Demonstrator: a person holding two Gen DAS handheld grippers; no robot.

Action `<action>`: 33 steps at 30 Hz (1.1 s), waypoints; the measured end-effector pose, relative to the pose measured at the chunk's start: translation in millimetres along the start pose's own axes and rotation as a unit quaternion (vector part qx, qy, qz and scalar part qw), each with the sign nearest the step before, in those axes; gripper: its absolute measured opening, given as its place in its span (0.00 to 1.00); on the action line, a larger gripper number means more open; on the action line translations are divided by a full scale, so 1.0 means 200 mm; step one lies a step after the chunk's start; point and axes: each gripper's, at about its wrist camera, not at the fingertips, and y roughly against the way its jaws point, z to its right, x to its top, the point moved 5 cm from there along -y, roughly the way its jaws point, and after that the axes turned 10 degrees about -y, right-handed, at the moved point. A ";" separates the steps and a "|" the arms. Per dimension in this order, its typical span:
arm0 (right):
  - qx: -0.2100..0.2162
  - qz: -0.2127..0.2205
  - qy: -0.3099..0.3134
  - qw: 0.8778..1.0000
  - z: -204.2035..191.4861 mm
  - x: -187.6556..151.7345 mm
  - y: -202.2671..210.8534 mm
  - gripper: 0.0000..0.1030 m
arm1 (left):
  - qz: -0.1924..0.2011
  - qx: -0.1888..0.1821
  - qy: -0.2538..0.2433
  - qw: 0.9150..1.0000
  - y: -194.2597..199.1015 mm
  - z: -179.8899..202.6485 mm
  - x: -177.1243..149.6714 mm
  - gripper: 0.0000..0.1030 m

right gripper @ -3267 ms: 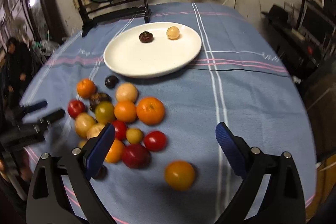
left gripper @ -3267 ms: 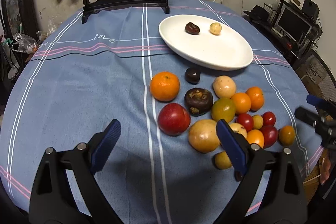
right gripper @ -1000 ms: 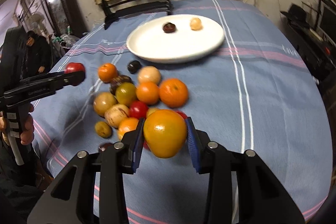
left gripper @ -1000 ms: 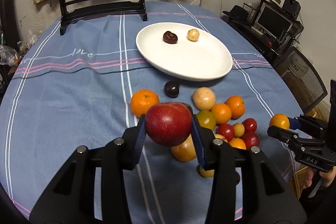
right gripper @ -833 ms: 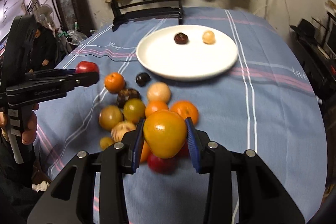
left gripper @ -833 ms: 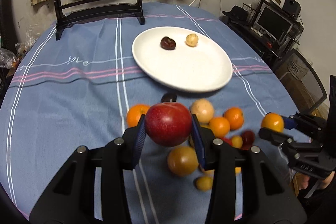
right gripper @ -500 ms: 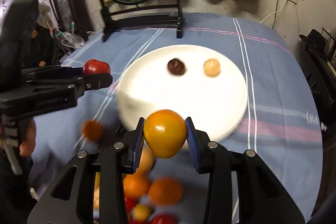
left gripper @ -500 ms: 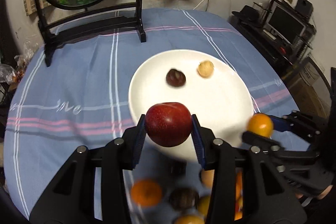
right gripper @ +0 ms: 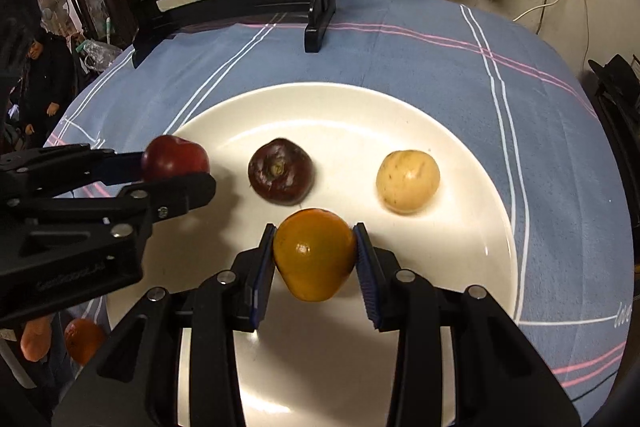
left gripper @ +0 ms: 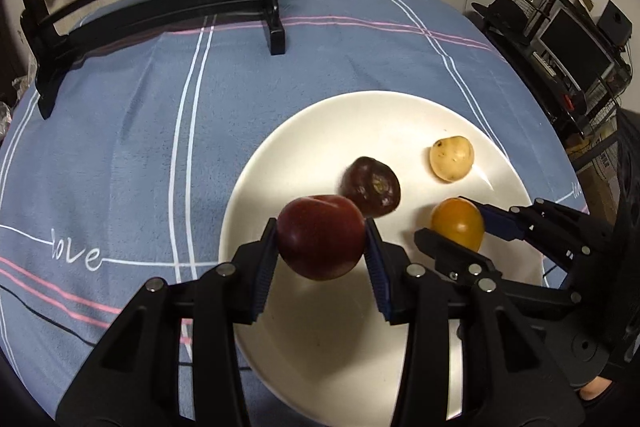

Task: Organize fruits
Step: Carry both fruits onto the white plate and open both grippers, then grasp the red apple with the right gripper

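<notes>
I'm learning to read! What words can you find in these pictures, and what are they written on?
"love": white cursive on the blue tablecloth, at.
A second cursive word at the cloth's right edge is cut off, unreadable.
Raised lettering on the left claw's black body is too faint to read.

Both grippers point steeply downward, side by side. The left gripper [left gripper: 322, 255], jaws opening, has a red fruit [left gripper: 320, 237] between its pads; the right gripper [right gripper: 315, 261] clamps an orange fruit [right gripper: 314, 253].
</notes>
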 end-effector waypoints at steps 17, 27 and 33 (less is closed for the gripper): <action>0.005 0.041 -0.002 0.999 -0.07 -0.37 0.70 0.66 | 0.135 0.028 -0.014 0.990 0.79 0.14 -0.45 0.87; -0.019 0.059 -0.045 0.997 -0.15 -0.91 0.83 0.74 | 0.122 0.055 -0.026 0.991 0.83 0.24 -1.00 0.87; -0.039 0.067 -0.060 0.995 -0.09 -0.94 0.91 0.74 | 0.108 0.055 -0.018 0.992 0.83 0.20 -1.09 0.87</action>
